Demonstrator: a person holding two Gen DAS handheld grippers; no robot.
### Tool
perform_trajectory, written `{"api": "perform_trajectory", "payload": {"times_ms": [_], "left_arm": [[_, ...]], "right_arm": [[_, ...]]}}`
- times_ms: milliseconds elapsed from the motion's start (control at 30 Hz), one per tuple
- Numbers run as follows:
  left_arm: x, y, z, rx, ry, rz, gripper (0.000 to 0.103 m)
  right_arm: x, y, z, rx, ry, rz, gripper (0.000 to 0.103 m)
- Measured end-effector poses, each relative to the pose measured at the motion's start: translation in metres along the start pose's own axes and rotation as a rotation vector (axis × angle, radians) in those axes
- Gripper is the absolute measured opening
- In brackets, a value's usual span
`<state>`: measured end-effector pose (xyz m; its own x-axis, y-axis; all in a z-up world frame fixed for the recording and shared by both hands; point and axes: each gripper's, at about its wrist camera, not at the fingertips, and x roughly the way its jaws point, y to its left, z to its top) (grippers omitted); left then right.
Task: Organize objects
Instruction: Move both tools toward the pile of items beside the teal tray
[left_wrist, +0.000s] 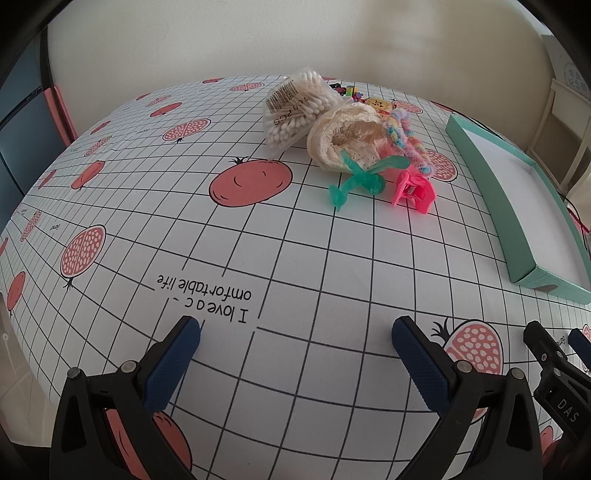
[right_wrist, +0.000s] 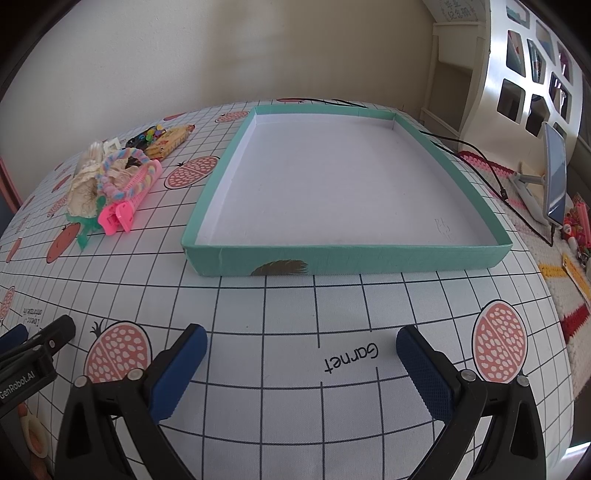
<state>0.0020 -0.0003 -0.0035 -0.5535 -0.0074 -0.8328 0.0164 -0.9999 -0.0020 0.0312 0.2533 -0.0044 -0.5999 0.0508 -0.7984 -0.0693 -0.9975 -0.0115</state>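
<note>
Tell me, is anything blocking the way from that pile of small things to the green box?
Nothing visible does. Bare tablecloth lies between the pink hair clip at the pile's near edge and the teal box, whose white inside holds nothing. Both hand-held grippers sit open near the table's front, apart from the pile.

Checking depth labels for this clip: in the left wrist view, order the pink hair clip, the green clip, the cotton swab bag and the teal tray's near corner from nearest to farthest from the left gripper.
From the left gripper:
1. Teal tray, near corner, far right.
2. Green clip and pink hair clip, ahead, slightly right: too close to call.
3. Cotton swab bag, behind them, centre.
</note>
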Motion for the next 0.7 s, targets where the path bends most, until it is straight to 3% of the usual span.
{"api": "perform_trajectory", "payload": {"times_ms": [700], "left_arm": [[-0.0020,0.0032,0.0039,0.001,0.024,-0.022,0.103]], "right_arm": [[-0.0041,-0.0014,0.0050,0.012,-0.019,0.002,0.103]]}}
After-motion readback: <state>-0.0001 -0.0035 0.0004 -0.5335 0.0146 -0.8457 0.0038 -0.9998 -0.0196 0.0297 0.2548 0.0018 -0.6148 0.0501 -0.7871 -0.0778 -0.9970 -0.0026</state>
